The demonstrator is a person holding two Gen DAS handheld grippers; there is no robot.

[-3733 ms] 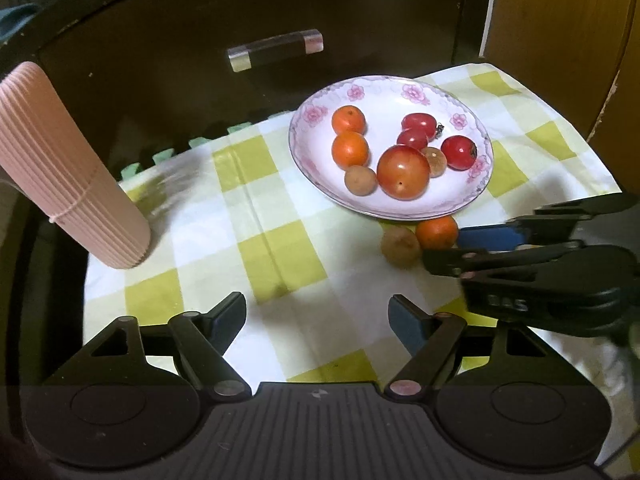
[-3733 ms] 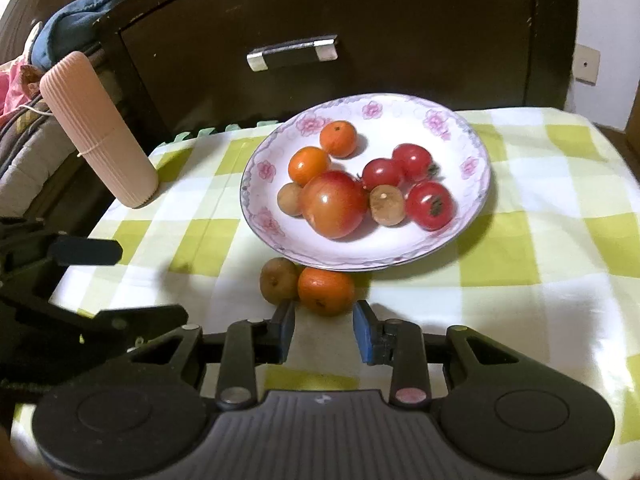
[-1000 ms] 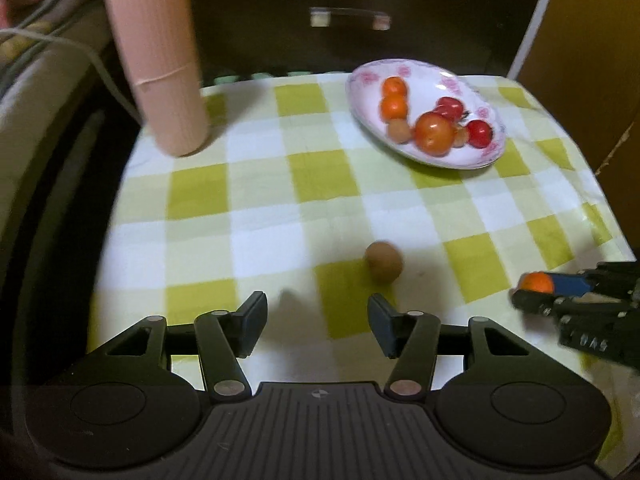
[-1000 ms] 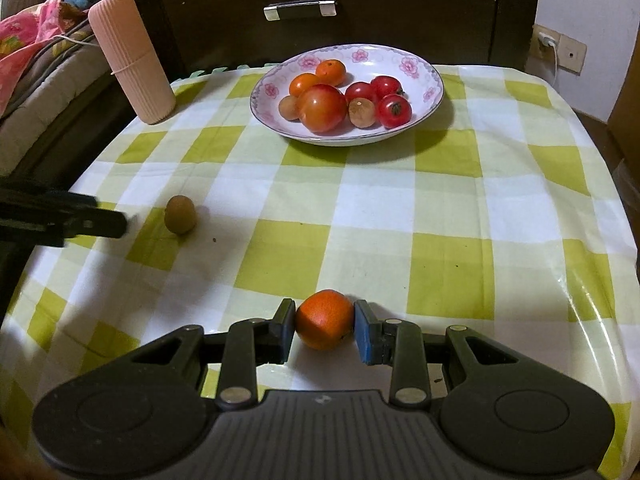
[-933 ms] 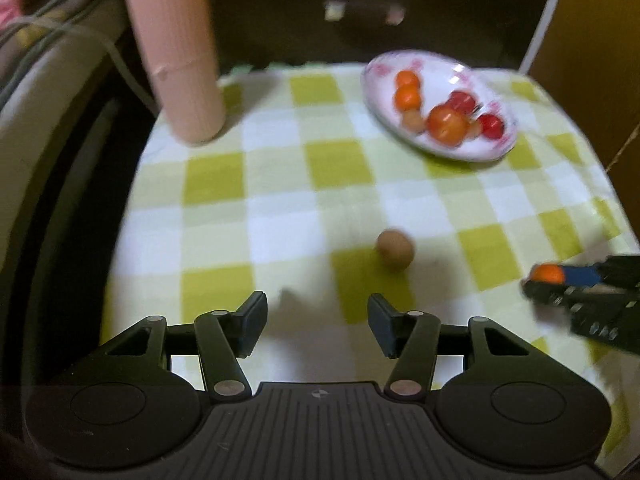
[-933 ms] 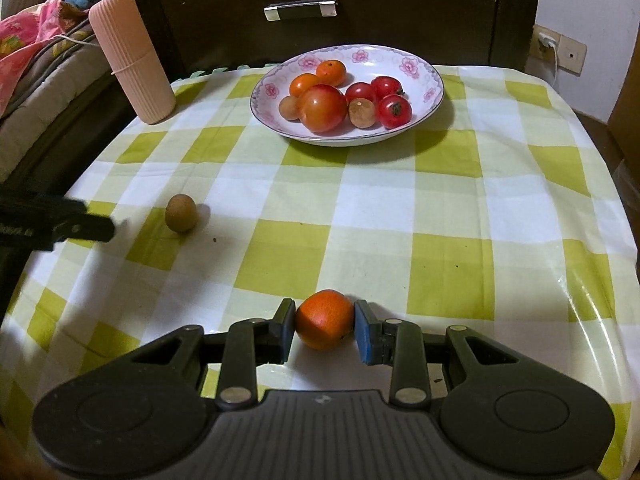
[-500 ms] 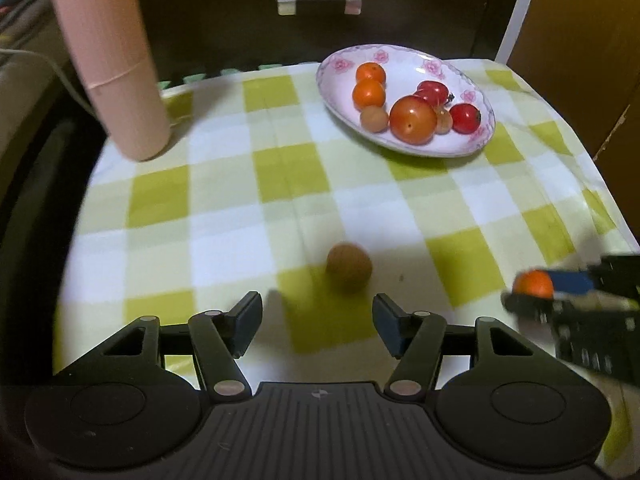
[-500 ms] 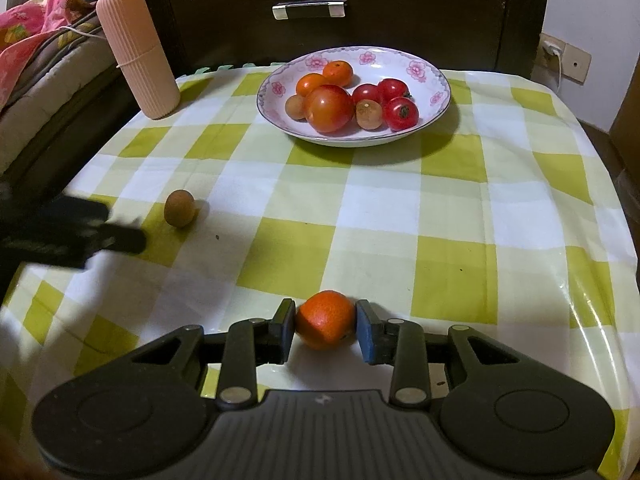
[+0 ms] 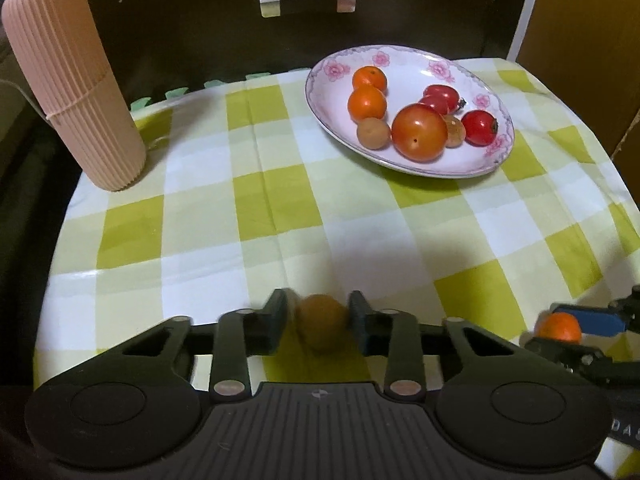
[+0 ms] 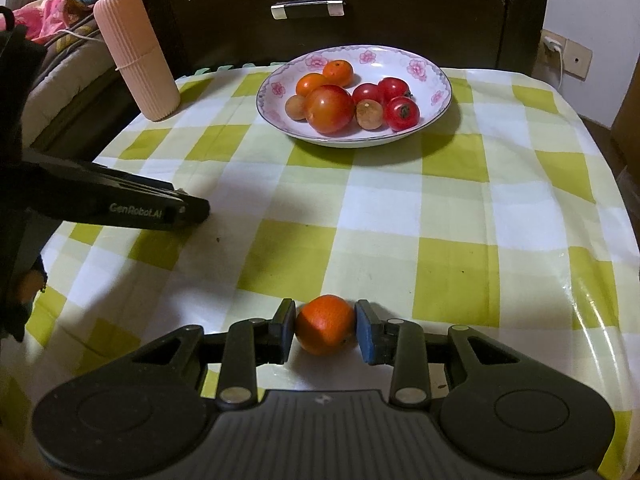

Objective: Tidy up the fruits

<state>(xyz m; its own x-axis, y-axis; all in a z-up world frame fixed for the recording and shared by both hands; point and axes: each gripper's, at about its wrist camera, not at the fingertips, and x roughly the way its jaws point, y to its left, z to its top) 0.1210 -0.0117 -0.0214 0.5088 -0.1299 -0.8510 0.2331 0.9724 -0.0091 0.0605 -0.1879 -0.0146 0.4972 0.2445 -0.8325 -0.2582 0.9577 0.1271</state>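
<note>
The left tool (image 9: 320,322) tilts steeply down over the desk (image 9: 280,216), its jaws closing with a blurred brown fruit (image 9: 321,326) between them; the right tool (image 10: 325,326), angled down likewise, is clamped on an orange (image 10: 325,324); the plate (image 10: 434,80) sits at the far side.

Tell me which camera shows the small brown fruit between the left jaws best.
The left wrist view: the brown fruit sits between the closing jaws, though blurred. In the right wrist view the left gripper hides it entirely.
</note>
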